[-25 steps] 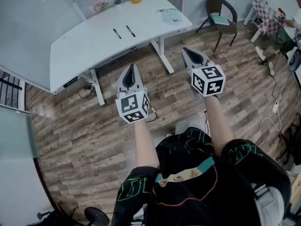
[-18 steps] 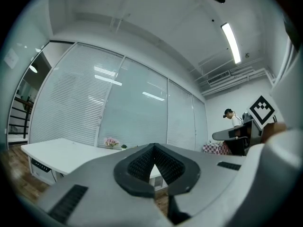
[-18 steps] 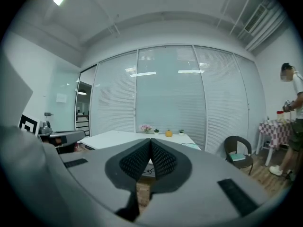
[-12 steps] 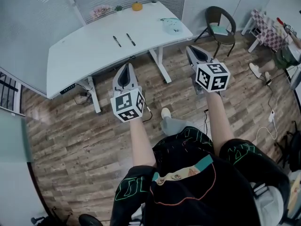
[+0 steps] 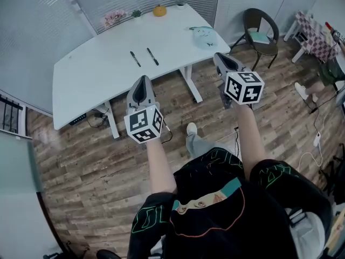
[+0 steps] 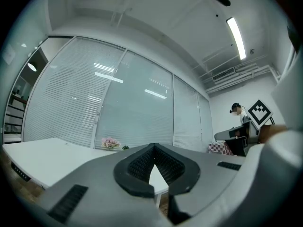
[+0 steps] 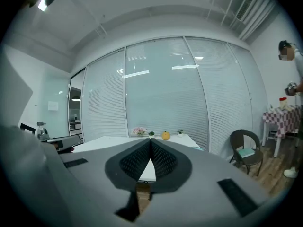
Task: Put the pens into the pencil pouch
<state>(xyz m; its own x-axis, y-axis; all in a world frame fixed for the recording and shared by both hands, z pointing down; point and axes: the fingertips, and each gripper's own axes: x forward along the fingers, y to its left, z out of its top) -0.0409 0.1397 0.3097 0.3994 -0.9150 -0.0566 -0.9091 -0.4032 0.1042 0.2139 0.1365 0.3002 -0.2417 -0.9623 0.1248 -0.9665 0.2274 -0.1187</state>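
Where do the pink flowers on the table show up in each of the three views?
Head view: the pink flowers are at upper left, on the white table's far edge.
Left gripper view: low and left of centre, at the table's far edge.
Right gripper view: just left of centre, left of the small orange pumpkin.
Shared landmark: the white table, seen in all three views.
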